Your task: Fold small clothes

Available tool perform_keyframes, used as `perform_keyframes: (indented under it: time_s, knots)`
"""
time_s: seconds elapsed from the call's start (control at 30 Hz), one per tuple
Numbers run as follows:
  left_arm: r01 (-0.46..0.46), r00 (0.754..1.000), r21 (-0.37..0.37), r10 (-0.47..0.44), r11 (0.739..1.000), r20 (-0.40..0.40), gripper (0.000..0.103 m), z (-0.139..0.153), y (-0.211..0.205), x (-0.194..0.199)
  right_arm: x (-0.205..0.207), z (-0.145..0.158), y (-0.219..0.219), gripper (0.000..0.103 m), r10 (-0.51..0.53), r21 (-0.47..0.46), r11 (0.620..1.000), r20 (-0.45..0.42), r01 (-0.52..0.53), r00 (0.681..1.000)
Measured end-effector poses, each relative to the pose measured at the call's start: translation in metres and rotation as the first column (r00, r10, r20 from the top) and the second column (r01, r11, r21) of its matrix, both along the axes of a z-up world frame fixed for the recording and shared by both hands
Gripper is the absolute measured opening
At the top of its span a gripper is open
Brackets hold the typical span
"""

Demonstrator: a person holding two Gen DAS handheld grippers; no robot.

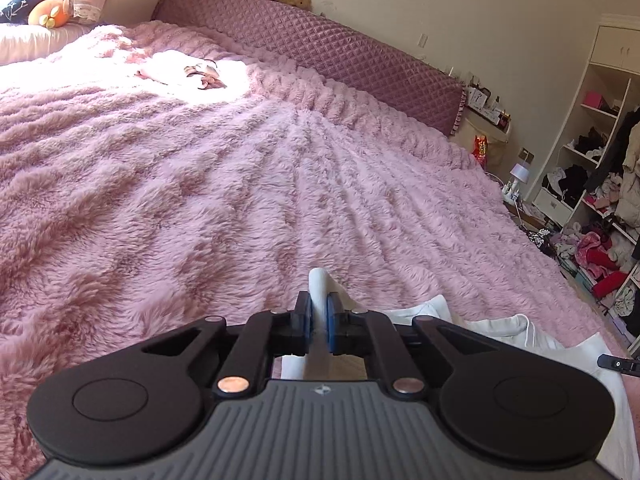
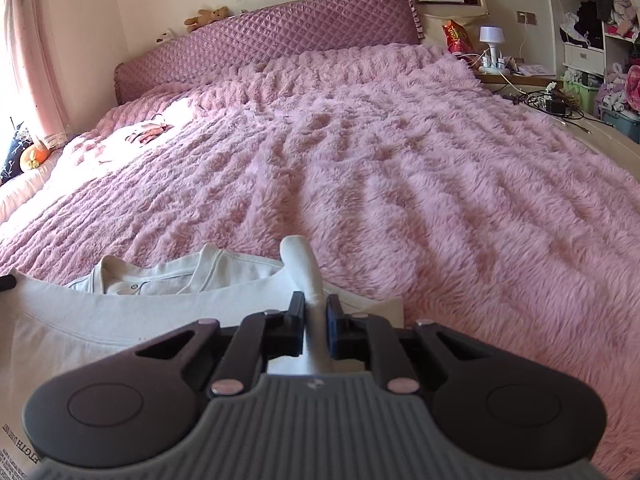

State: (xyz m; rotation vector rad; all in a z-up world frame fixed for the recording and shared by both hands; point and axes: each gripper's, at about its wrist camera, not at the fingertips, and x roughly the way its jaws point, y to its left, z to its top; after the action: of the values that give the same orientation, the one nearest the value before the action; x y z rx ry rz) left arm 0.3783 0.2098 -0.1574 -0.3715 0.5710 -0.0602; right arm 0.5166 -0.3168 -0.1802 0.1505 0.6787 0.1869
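White garment (image 2: 120, 320) seemingly pinched by both closed grippers.

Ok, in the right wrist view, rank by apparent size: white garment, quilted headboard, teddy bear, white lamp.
1. white garment, though it lies nearest the camera, which inflates it
2. quilted headboard
3 and 4. teddy bear and white lamp look about alike; I won't rank them.
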Motion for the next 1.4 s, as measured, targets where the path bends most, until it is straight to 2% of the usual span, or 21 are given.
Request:
perform_keyframes:
  time_s: [0.13, 0.17, 0.2, 0.27, 0.3, 0.37, 0.4, 0.5, 0.63, 0.8, 0.9, 1.1, 1.13, 1.2, 1.23, 1.27, 1.33, 1.4]
  knots:
    - [-0.009, 0.984, 0.069, 0.021, 0.998, -0.174, 0.01, -0.028, -0.005, 0.026, 0.015, -0.023, -0.004, 0.005, -0.071, -0.013, 0.997, -0.084, 0.071, 0.994]
    - [-0.01, 0.98, 0.073, 0.024, 0.997, -0.197, 0.013, -0.033, -0.005, 0.03, 0.017, -0.03, -0.005, 0.005, -0.084, -0.002, 0.996, -0.101, 0.085, 0.991]
    - [-0.019, 0.98, 0.094, 0.037, 0.995, -0.197, 0.019, -0.033, -0.007, 0.03, 0.017, -0.033, -0.003, 0.005, -0.093, -0.007, 0.996, -0.1, 0.093, 0.991]
    - [-0.012, 0.981, 0.104, 0.032, 0.994, -0.193, 0.02, -0.029, -0.007, 0.028, 0.018, -0.035, 0.002, 0.006, -0.092, -0.032, 0.995, -0.099, 0.089, 0.991]
    - [-0.015, 0.981, 0.098, 0.033, 0.995, -0.191, 0.025, -0.025, -0.005, 0.025, 0.017, -0.033, 0.003, 0.007, -0.091, -0.046, 0.995, -0.094, 0.087, 0.991]
    - [-0.009, 0.986, 0.055, 0.018, 0.998, -0.164, 0.029, -0.013, 0.003, 0.013, 0.011, -0.024, 0.0, 0.025, -0.083, -0.02, 0.996, -0.082, 0.082, 0.993]
    - [-0.003, 0.99, 0.038, 0.009, 0.999, -0.14, 0.032, -0.006, 0.007, 0.004, 0.007, -0.018, -0.002, 0.029, -0.077, -0.003, 0.997, -0.073, 0.077, 0.994]
    - [0.065, 0.996, -0.039, -0.067, 0.997, -0.063, 0.041, 0.018, 0.025, -0.04, -0.023, 0.008, -0.012, 0.03, -0.007, 0.051, 0.999, -0.03, 0.008, 1.0]
    - [0.182, 0.983, -0.072, -0.183, 0.981, -0.005, 0.048, 0.032, 0.04, -0.11, -0.077, 0.026, -0.028, 0.033, 0.07, 0.112, 0.991, -0.021, -0.067, 0.997]
    - [0.291, 0.954, -0.013, -0.292, 0.956, -0.065, 0.048, 0.017, 0.04, -0.175, -0.151, 0.022, -0.046, 0.041, 0.114, 0.139, 0.985, -0.058, -0.105, 0.992]
    - [0.328, 0.936, -0.009, -0.326, 0.945, -0.13, 0.048, -0.002, 0.038, -0.187, -0.178, 0.012, -0.054, 0.044, 0.12, 0.157, 0.982, -0.083, -0.106, 0.989]
    - [0.43, 0.892, -0.021, -0.428, 0.903, -0.146, 0.048, -0.015, 0.026, -0.186, -0.196, 0.0, -0.057, 0.045, 0.124, 0.187, 0.977, -0.112, -0.101, 0.986]
    - [0.449, 0.882, -0.02, -0.446, 0.894, -0.151, 0.048, -0.017, 0.023, -0.184, -0.196, 0.0, -0.056, 0.045, 0.126, 0.187, 0.977, -0.114, -0.103, 0.985]
    - [0.474, 0.869, -0.007, -0.468, 0.881, -0.159, 0.041, -0.019, 0.016, -0.185, -0.192, -0.002, -0.053, 0.045, 0.13, 0.183, 0.977, -0.126, -0.105, 0.984]
    - [0.487, 0.862, -0.002, -0.481, 0.874, -0.159, 0.032, -0.021, 0.014, -0.185, -0.191, -0.003, -0.052, 0.047, 0.131, 0.178, 0.978, -0.133, -0.106, 0.982]
    - [0.497, 0.858, 0.003, -0.491, 0.868, -0.149, 0.029, -0.021, 0.012, -0.188, -0.188, -0.003, -0.05, 0.052, 0.132, 0.175, 0.979, -0.137, -0.108, 0.982]
    - [0.499, 0.86, 0.014, -0.493, 0.866, -0.131, 0.009, -0.02, 0.012, -0.191, -0.188, -0.003, -0.048, 0.056, 0.135, 0.174, 0.978, -0.135, -0.111, 0.982]
    - [0.497, 0.861, 0.041, -0.487, 0.867, -0.146, 0.008, -0.02, 0.012, -0.192, -0.189, -0.003, -0.044, 0.057, 0.143, 0.151, 0.981, -0.131, -0.123, 0.981]
